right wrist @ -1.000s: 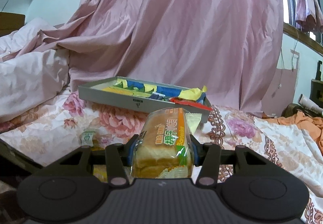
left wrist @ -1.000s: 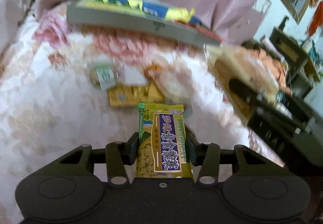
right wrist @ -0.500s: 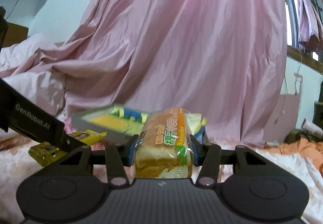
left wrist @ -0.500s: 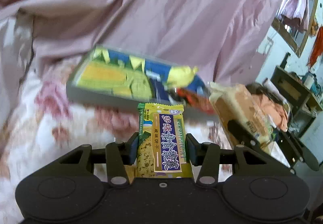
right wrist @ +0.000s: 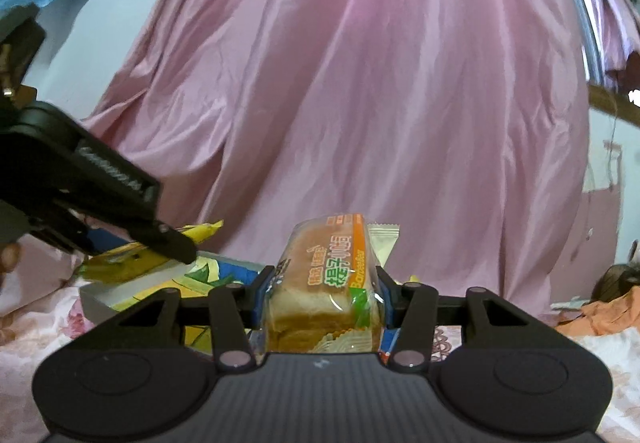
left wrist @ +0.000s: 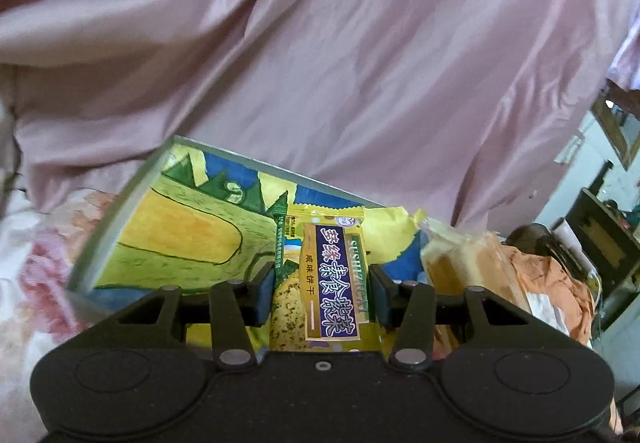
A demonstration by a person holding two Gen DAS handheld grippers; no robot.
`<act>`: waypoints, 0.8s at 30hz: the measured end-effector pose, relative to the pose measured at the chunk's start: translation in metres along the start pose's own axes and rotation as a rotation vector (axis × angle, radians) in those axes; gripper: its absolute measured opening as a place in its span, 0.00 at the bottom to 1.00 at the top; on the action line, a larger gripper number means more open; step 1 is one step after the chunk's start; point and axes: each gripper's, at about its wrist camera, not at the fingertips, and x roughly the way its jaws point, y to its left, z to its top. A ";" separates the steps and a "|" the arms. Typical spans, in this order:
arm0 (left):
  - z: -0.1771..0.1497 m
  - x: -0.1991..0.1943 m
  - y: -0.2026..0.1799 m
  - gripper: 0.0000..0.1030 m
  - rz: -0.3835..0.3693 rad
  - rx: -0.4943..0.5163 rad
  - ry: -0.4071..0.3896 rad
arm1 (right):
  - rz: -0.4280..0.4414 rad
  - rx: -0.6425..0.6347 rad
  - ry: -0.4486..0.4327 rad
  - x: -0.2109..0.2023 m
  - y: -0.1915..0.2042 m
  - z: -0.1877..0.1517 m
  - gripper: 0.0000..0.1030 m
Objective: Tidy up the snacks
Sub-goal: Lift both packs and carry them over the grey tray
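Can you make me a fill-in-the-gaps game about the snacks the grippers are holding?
1. The right gripper holds a packet of sliced ____.
2. The left gripper holds a biscuit pack that is mostly ____.
3. Both snacks hang near a grey ____.
4. The big curtain behind is ____.

Missing words: bread; yellow; tray; pink

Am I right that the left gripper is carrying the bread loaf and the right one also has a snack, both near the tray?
Not quite. The left wrist view shows the left gripper shut on a yellow cracker packet. The bread loaf is in the right gripper. Both are near the tray.
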 end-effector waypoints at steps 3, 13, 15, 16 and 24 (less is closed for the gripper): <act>0.006 0.027 0.004 0.48 0.013 -0.009 0.021 | -0.002 0.042 0.026 0.017 -0.013 -0.006 0.53; -0.001 0.078 0.001 0.48 0.053 -0.007 0.068 | 0.011 0.124 0.066 0.046 -0.040 -0.026 0.53; -0.003 0.085 0.000 0.48 0.060 0.000 0.076 | 0.012 0.129 0.053 0.047 -0.042 -0.026 0.53; -0.003 0.087 -0.001 0.48 0.065 0.003 0.082 | 0.012 0.134 0.052 0.047 -0.043 -0.026 0.53; -0.002 0.091 -0.005 0.55 0.072 -0.001 0.100 | 0.004 0.151 0.064 0.053 -0.047 -0.026 0.58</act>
